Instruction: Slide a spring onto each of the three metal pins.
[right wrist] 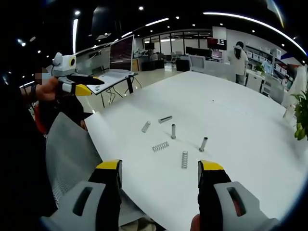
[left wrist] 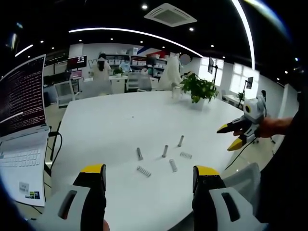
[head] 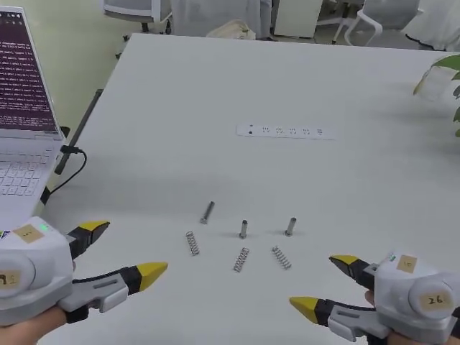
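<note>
Three metal pins sit mid-table: the left pin (head: 207, 212) lies on its side, while the middle pin (head: 244, 229) and the right pin (head: 290, 227) stand upright. Just in front of each lies a loose spring: left (head: 192, 243), middle (head: 241, 259), right (head: 281, 257). My left gripper (head: 123, 250) hovers open at the near left, well short of the springs. At the near right my right gripper (head: 325, 283) is open and holds nothing. The right gripper view has the springs (right wrist: 160, 146) beyond its open jaws, and the left gripper view has the pins (left wrist: 165, 151).
An open laptop (head: 21, 136) stands at the left table edge with a black cable (head: 65, 169) beside it. A white power strip (head: 285, 131) lies behind the pins. A potted plant (head: 445, 79) is at the far right. Office chairs stand past the far edge.
</note>
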Demonstrator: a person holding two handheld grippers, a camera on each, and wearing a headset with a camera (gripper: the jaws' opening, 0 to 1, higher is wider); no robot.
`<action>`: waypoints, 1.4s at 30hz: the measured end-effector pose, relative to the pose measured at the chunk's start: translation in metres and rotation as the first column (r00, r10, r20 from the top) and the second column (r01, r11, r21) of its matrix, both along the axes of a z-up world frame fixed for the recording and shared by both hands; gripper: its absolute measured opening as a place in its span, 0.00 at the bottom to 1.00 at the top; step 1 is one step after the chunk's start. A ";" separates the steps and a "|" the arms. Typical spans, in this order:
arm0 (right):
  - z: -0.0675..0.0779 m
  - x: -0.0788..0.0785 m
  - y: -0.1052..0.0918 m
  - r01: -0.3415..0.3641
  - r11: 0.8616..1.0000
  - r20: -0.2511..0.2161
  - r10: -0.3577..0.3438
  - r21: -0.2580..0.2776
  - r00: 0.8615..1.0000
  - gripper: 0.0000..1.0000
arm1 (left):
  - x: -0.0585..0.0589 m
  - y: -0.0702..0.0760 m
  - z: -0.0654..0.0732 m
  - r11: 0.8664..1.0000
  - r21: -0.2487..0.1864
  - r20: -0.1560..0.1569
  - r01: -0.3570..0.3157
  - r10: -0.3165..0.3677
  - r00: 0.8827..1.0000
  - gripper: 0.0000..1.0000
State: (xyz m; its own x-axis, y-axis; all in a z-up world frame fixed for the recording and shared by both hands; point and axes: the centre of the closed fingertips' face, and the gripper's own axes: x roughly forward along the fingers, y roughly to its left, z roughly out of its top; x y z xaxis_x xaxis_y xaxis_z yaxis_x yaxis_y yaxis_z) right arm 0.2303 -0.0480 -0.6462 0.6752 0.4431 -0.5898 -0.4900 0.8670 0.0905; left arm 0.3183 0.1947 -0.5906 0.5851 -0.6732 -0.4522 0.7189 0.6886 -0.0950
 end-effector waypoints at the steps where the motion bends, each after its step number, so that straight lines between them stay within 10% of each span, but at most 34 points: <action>1: 0.000 0.000 0.000 -0.001 1.000 -0.001 0.001 -0.001 1.000 0.62 | 0.001 0.000 0.000 1.000 0.000 0.000 0.000 0.000 1.000 0.70; 42: 0.000 0.003 0.002 -0.004 1.000 -0.014 0.004 -0.011 1.000 0.62 | 0.038 -0.041 -0.019 0.992 0.019 -0.010 0.121 -0.121 0.993 0.68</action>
State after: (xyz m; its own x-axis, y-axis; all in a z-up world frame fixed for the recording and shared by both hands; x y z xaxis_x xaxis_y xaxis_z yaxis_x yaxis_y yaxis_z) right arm 0.2338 -0.0459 -0.6459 0.6649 0.4393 -0.6041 -0.4926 0.8659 0.0875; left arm 0.3563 0.1539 -0.6098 0.4962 -0.7297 -0.4704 0.7961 0.5986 -0.0890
